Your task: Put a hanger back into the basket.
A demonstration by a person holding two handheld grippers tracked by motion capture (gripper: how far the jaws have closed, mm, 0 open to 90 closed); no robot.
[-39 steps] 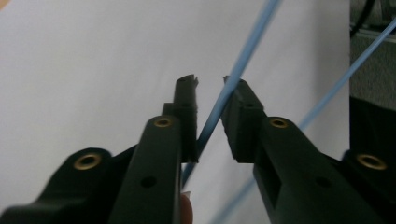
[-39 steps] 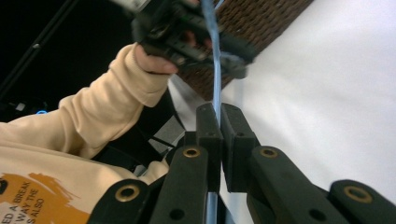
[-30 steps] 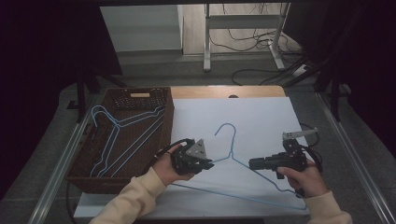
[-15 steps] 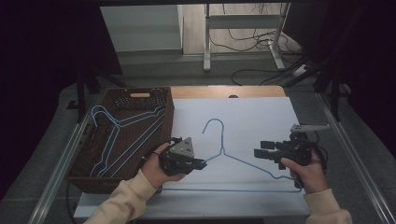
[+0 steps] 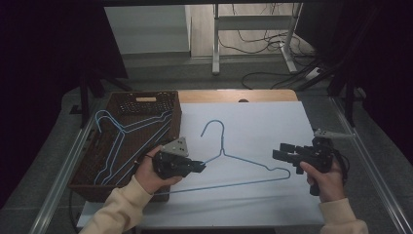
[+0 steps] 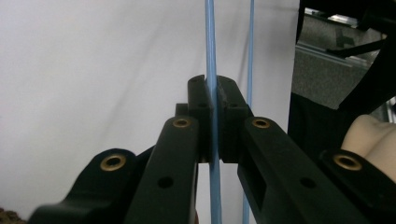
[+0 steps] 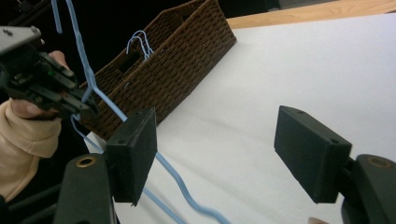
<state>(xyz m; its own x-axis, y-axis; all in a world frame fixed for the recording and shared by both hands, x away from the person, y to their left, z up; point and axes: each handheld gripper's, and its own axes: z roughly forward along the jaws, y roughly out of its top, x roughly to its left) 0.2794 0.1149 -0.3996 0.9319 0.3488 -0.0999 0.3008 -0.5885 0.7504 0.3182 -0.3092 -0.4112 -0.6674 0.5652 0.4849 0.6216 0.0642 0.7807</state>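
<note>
Our left gripper (image 5: 198,166) is clamped tight on the thin wire of the blue hanger (image 5: 246,162), near the left shoulder, as the left gripper view shows with the wire (image 6: 211,93) pinched between the closed jaws. Our right gripper (image 5: 278,152) has just been opening; its jaws stand wide with nothing between the pads, and the hanger's far end lies just beside them over the white table (image 5: 272,122). We now carry the hanger from one end alone, so it could swing or twist in that narrow grip and slip out, since the wire is smooth and slim. We judge the likely goal to be the wicker basket (image 5: 146,105), where other hangers (image 5: 114,141) already lie; the hook (image 5: 214,127) could snag the basket's rim or tangle with them.
</note>
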